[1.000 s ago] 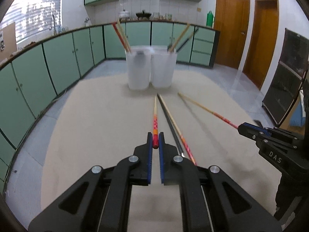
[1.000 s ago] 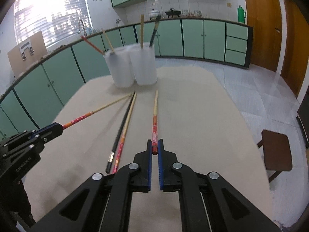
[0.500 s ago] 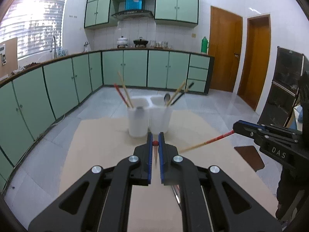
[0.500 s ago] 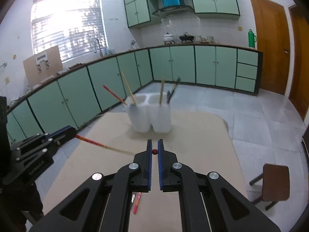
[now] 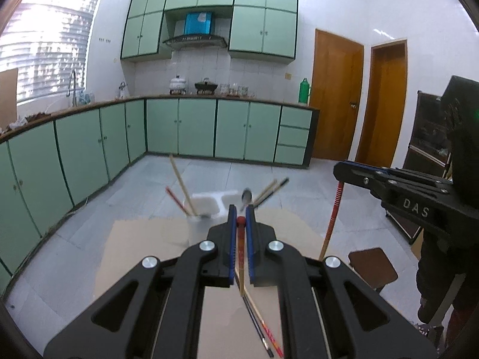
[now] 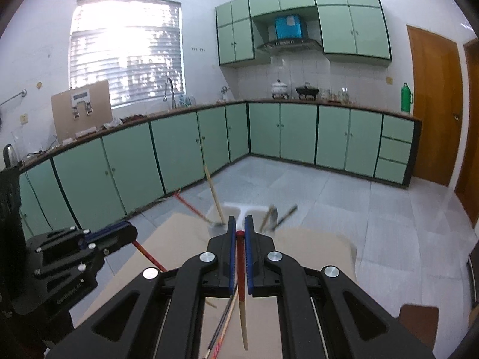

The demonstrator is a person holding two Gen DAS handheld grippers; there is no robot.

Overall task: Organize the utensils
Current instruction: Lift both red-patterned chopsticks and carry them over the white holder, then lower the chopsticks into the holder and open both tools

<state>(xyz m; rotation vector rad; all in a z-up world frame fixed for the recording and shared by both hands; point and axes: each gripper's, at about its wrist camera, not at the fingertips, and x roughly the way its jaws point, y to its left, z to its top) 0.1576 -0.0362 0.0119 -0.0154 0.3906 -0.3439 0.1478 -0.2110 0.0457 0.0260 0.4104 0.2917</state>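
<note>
My left gripper [image 5: 241, 220] is shut on a red-and-tan chopstick [image 5: 240, 257] that hangs down above the table. My right gripper [image 6: 239, 233] is shut on another red-topped chopstick [image 6: 241, 284], also hanging downward. The right gripper shows at the right of the left wrist view [image 5: 389, 185] with its chopstick [image 5: 332, 218] hanging. The left gripper shows at the left of the right wrist view [image 6: 104, 239]. The white twin holder [image 5: 209, 205] stands at the table's far end with chopsticks and a spoon in it; it also shows in the right wrist view [image 6: 239, 209]. A black chopstick [image 5: 257, 326] and a red-patterned one [image 5: 269, 332] lie on the table.
The tan table [image 5: 143, 254] lies below both grippers. A brown stool [image 5: 372, 266] stands right of the table. Green kitchen cabinets [image 5: 194, 128] line the far wall and left side. Wooden doors [image 5: 335, 98] are at the right.
Both grippers have lifted their chopsticks off the table and raised them high, so the chopsticks now hang down. The holder now sits low, just beyond the fingertips.
</note>
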